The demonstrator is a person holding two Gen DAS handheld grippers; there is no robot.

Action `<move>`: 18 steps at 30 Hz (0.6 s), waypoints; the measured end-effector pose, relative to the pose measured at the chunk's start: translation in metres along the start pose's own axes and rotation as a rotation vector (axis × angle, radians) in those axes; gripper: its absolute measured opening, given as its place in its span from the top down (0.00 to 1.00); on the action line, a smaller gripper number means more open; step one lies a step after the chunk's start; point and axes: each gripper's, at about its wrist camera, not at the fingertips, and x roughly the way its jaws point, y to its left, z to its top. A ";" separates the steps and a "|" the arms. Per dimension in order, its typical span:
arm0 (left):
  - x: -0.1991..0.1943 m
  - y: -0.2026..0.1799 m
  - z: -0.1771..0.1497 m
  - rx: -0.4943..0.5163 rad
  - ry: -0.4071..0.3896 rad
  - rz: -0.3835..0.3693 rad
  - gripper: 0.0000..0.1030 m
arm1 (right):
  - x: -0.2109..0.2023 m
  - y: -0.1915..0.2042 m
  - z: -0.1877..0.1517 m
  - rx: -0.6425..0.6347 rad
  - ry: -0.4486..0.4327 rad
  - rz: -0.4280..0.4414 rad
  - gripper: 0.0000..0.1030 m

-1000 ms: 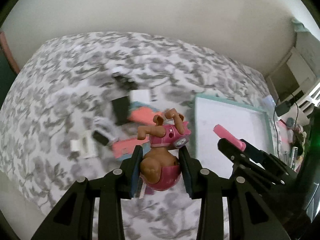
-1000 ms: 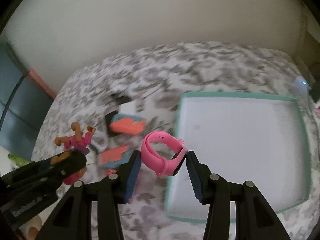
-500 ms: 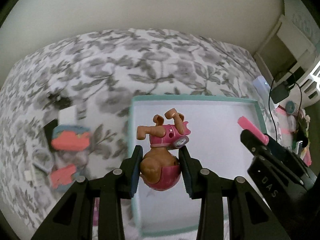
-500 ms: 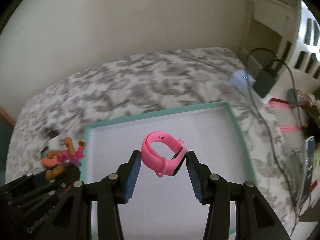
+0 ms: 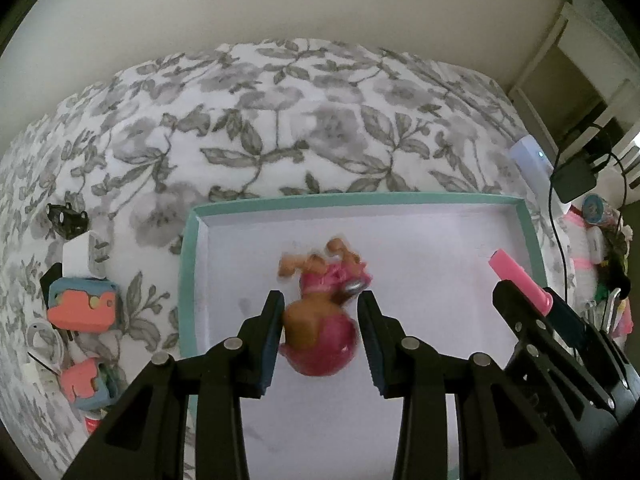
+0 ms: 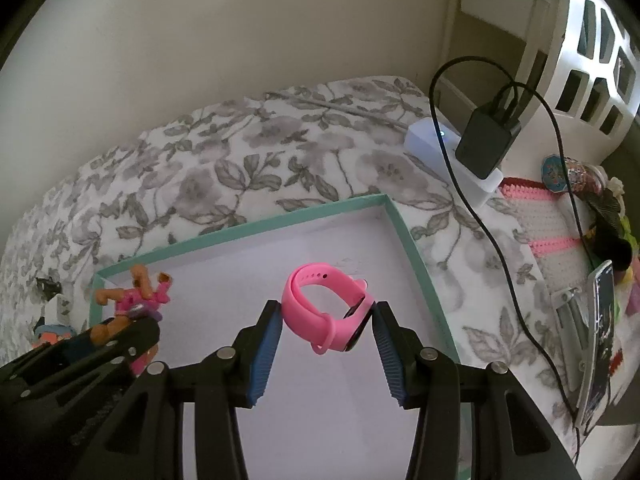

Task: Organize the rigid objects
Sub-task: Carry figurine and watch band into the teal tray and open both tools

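A teal-rimmed white tray [image 5: 188, 280] lies on the floral bedspread; it also shows in the right wrist view [image 6: 416, 256]. My left gripper [image 5: 320, 334] has its jaws slightly apart around a pink and brown dog figure [image 5: 320, 332], which is blurred and sits over the tray's middle. The figure also shows in the right wrist view [image 6: 132, 300]. My right gripper [image 6: 324, 340] is shut on a pink smartwatch [image 6: 320, 312], held above the tray's right half. The watch strap shows in the left wrist view [image 5: 516, 276].
Left of the tray lie coral and blue toys [image 5: 82, 306], a white block [image 5: 80, 254] and a small black car [image 5: 66, 216]. At the right are a white power strip [image 6: 448, 152] with a black charger [image 6: 486, 140], cables and a cluttered side table.
Both grippers moved right, from over the toy pile to over the tray. The left jaws have opened a little and the dog figure is now blurred, moving between them.
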 end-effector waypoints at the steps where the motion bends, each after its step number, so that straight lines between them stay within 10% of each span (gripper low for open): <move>1: 0.000 0.000 0.000 -0.004 0.001 0.003 0.56 | 0.001 0.000 0.000 0.000 0.004 0.002 0.51; 18: -0.049 0.036 -0.014 -0.071 -0.144 0.100 0.13 | -0.006 0.003 -0.011 -0.035 0.014 -0.028 0.38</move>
